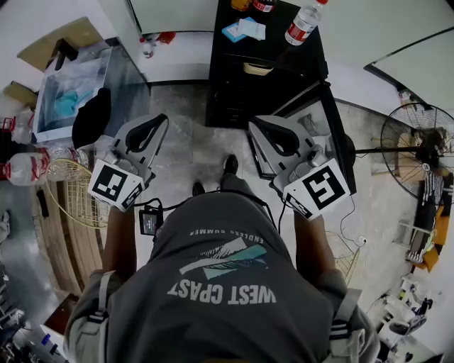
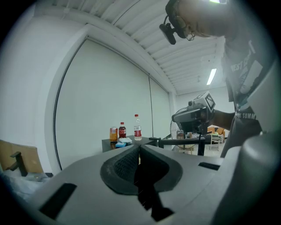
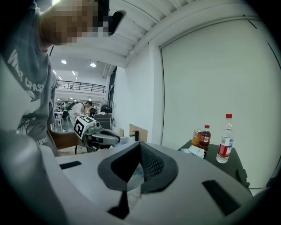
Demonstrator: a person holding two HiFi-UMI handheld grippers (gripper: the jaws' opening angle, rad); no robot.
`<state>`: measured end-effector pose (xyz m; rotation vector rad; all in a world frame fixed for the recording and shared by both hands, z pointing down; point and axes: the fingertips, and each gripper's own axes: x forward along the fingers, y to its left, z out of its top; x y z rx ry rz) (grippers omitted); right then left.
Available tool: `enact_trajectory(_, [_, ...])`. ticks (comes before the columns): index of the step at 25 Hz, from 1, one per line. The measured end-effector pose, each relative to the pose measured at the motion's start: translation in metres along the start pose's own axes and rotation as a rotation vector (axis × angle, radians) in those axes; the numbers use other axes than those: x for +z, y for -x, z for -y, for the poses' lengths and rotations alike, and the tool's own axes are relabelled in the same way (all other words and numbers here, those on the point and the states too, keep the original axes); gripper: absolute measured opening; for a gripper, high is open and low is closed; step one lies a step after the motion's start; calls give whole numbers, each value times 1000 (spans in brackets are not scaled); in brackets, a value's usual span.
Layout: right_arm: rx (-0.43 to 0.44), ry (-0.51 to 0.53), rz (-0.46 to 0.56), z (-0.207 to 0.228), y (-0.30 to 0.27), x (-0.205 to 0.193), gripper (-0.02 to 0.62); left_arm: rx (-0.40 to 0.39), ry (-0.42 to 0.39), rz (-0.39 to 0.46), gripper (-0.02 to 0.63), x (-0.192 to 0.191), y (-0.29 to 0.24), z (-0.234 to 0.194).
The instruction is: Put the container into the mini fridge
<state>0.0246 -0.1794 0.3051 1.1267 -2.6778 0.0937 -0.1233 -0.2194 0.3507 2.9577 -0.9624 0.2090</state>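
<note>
The person's grey printed T-shirt fills the bottom of the head view. Just ahead of it the two hands hold the grippers side by side, well apart from each other. The left gripper has its jaws pressed together with nothing between them. The right gripper is likewise fully closed and empty, its ribbed pads meeting at the tip.

Beyond the grippers, across a stretch of grey floor, stands the black box-shaped mini fridge. A dark framed panel that seems to be its door hangs out on the person's right. On the fridge's flat top lies a small blue-and-white flat container, far from both grippers; from this distance its exact shape is hard to tell. Near it on the same top stand a clear plastic water bottle with a red label and a dark cola bottle with a red label. Off to the right a black round standing fan rests on the floor.
</note>
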Motion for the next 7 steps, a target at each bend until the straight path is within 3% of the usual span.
enact_trajectory(7, [2,-7,-10,-1,-1,-2,27,7,4,-6,26,-2,6,0])
